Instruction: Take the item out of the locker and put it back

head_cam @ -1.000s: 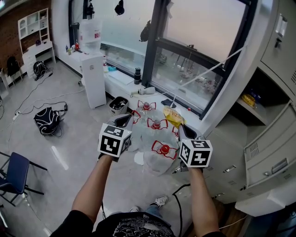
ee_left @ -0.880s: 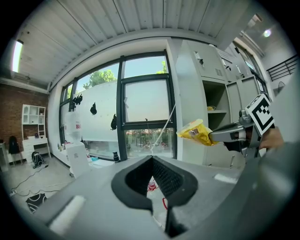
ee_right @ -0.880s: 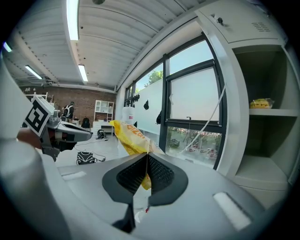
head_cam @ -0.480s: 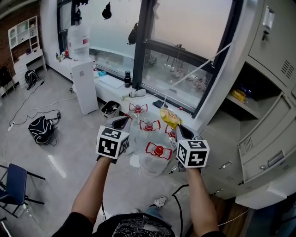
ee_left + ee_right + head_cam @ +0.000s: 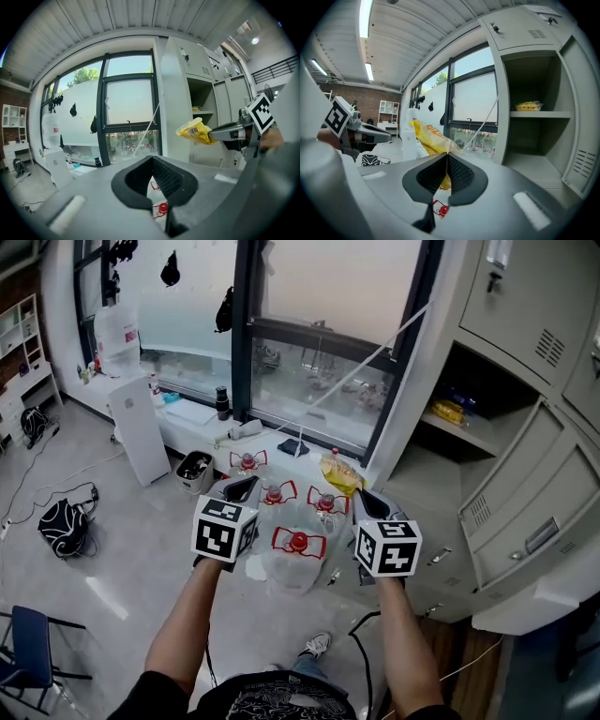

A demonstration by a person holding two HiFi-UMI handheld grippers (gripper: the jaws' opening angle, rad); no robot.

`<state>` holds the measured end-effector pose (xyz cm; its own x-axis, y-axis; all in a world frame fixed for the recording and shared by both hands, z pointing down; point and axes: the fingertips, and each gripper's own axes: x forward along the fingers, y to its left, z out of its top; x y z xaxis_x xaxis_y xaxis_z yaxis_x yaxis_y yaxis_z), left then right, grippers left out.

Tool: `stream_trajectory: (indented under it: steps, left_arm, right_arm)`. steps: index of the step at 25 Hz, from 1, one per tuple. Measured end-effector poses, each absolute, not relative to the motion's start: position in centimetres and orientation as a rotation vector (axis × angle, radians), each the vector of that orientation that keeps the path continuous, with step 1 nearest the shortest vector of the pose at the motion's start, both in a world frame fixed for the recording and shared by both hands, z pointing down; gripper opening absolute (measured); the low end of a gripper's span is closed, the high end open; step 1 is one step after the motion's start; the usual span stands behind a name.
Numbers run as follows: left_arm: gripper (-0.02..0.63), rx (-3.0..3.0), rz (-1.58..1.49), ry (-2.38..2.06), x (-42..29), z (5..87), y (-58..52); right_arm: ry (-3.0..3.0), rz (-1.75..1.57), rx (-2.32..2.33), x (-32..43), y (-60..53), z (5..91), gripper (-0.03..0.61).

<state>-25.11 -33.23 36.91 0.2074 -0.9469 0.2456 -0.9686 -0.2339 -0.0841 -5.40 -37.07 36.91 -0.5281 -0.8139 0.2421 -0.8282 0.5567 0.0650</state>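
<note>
Right gripper (image 5: 362, 499) clamped on yellow snack bag (image 5: 339, 472), pinching its lower edge; bag sticks out from jaws toward 11 o'clock. Open locker compartment (image 5: 487, 442) lies at 2 o'clock from it, well apart. Right arm nearer. Left gripper (image 5: 242, 488) closed, empty, at 9 o'clock of bag.

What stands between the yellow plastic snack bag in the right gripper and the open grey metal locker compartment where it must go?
Nothing visible does. The right gripper is shut on the yellow plastic snack bag, and the open grey metal locker compartment stands ahead of it. Another yellow packet lies on its shelf, well inside.
</note>
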Motion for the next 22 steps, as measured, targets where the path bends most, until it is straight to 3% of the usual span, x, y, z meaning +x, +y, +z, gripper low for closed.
stream_trajectory:
  steps: [22]
  left_arm:
    - [0.000, 2.603, 0.403, -1.606, -10.3, 36.8, -41.9]
  right_arm:
    - [-2.375, 0.138, 1.671, 9.7, -41.2, 37.1, 0.025]
